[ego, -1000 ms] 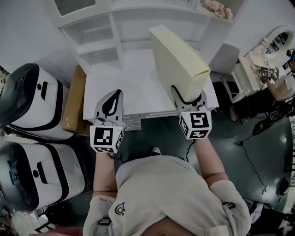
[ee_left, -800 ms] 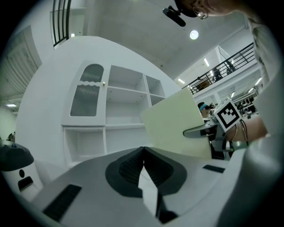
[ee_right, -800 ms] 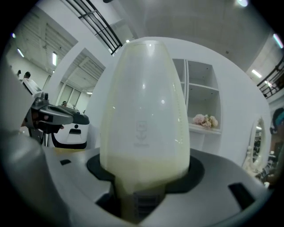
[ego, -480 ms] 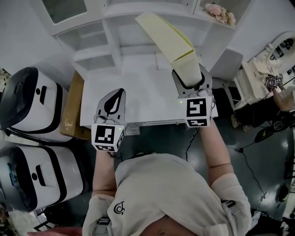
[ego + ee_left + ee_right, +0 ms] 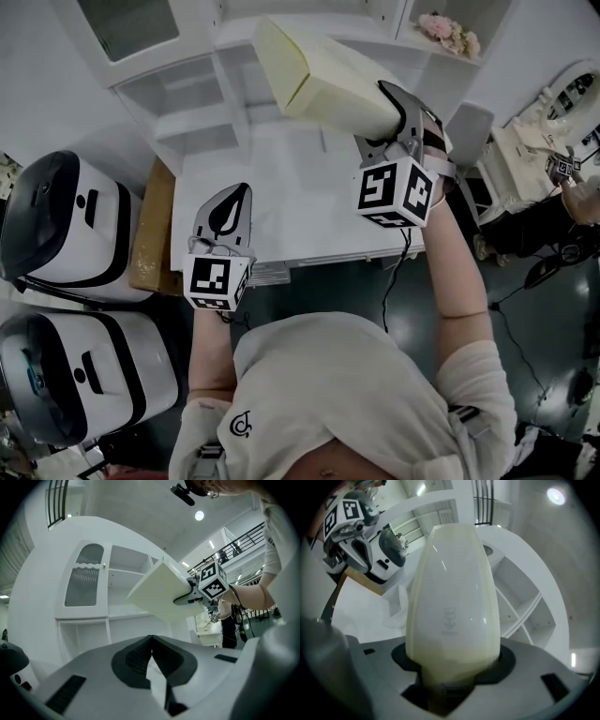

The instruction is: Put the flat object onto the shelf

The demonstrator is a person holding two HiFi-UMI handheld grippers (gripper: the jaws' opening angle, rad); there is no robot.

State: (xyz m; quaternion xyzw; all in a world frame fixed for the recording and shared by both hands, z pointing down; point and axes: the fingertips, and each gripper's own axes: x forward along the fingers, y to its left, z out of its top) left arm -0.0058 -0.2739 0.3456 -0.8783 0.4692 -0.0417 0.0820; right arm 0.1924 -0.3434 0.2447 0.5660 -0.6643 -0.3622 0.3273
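The white shelf unit (image 5: 192,98) stands behind the table (image 5: 281,187). The flat object (image 5: 319,80), pale yellow, is in the air before the shelves, one end clamped in the fingers of the right gripper (image 5: 398,108). I judge this the carrying step; next it needs levelling and sliding into a compartment. The left gripper (image 5: 232,202) hovers, fingers together, empty

Head view: overhead, steeply down on worktop (image 5: 281,197) and shelf (image 5: 183,89).
Left gripper view: low, angled up at the shelf.
Right gripper view: close behind the flat object (image 5: 452,588).
Shared: shelf, flat object.
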